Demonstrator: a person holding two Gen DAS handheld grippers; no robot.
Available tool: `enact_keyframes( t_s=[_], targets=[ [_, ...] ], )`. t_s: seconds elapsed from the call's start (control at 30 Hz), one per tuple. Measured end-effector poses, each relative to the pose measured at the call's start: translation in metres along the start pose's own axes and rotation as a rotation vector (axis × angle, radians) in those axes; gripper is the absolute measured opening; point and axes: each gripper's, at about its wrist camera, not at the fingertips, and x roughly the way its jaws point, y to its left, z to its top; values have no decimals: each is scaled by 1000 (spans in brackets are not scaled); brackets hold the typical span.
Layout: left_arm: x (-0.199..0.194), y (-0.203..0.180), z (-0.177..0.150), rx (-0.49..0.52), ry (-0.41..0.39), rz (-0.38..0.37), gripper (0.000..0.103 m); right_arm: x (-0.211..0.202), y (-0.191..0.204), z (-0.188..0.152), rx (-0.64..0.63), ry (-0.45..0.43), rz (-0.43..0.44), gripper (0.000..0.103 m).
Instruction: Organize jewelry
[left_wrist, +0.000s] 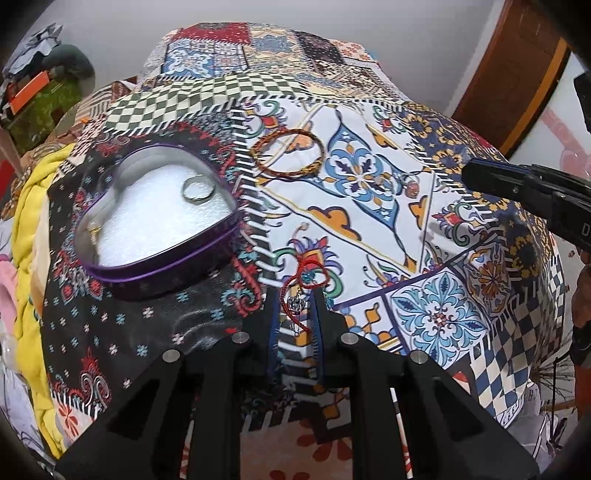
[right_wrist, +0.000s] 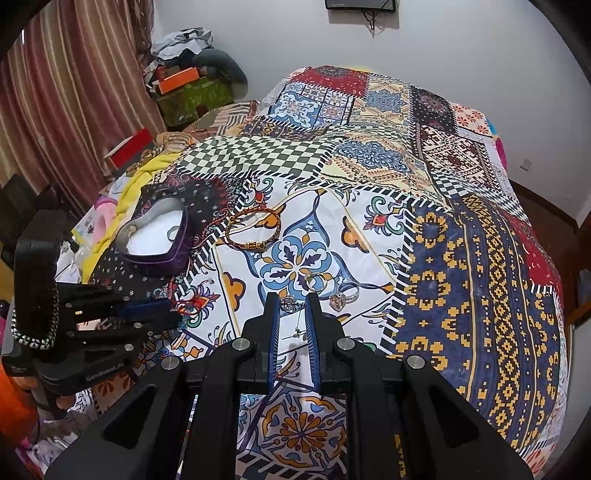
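A purple heart-shaped tin (left_wrist: 166, 273) lined with white foam lies on the patchwork bedspread with a silver ring (left_wrist: 197, 188) inside it. My left gripper (left_wrist: 295, 295) stands open low over the cloth, and a red thread bracelet (left_wrist: 308, 282) with a silver charm lies between its fingertips. A braided bangle (left_wrist: 288, 153) rests beyond it. My right gripper (right_wrist: 293, 301) is open, with a small silver ornate piece (right_wrist: 288, 304) at its tips. A gold ring (right_wrist: 314, 280) and a stone-set ring (right_wrist: 343, 297) lie just ahead of it. The tin (right_wrist: 155, 236) sits far left there.
Small earring pins (right_wrist: 299, 334) lie between the right gripper's fingers. My left gripper (right_wrist: 173, 314) appears at the left of the right wrist view. Yellow fabric (left_wrist: 33, 206) and clutter border the bed's left side. A wooden door frame (left_wrist: 517, 74) stands at the right.
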Motion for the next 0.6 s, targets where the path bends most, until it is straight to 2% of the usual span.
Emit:
enact_keyframes(
  t_s=[0.03,0.2,0.6],
  targets=[
    [0,-1,1,1,-3,1,9,0,1,0,-1,0,1,12],
    [-7,0,4,-18,-27,0,8,-4,4,1,-7,-6,-1,12],
    [-72,19,14,-61,-179,7,8,-9,19,13,-22,-39,15,12]
  ],
)
